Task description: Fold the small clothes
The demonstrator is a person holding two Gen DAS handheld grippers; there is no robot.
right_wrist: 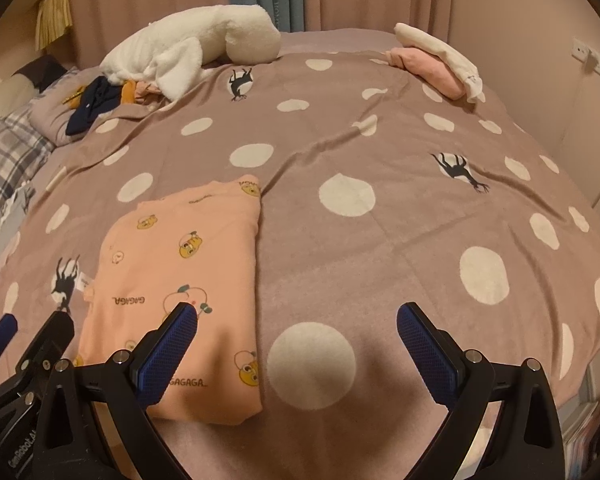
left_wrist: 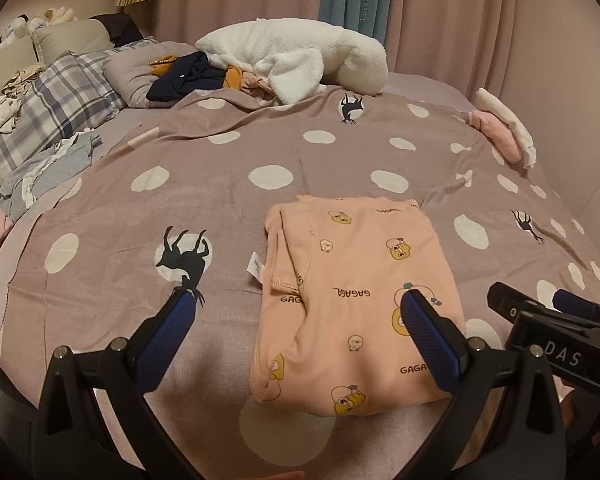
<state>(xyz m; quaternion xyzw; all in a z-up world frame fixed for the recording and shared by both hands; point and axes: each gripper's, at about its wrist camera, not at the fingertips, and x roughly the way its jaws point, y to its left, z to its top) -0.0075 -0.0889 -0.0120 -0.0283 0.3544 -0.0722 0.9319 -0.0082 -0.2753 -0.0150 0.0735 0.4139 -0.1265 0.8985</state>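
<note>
A small peach garment (left_wrist: 352,304) printed with yellow cartoon bears and "GAGAGA" lies folded into a long rectangle on the spotted mauve blanket (left_wrist: 220,184). It also shows in the right wrist view (right_wrist: 188,280). My left gripper (left_wrist: 300,304) is open and empty, hovering over the garment's near left part, one fingertip over the blanket and one over the garment. My right gripper (right_wrist: 296,316) is open and empty, hovering over the garment's right edge and the blanket (right_wrist: 380,152). The right gripper's body shows at the left view's right edge (left_wrist: 556,328).
A stack of folded pink and cream clothes (right_wrist: 440,60) lies at the far right of the bed. A white fleece (left_wrist: 296,56), dark navy and orange clothes (left_wrist: 192,76) are heaped at the back. Plaid pillow and grey clothes (left_wrist: 48,164) lie left. Curtains hang behind.
</note>
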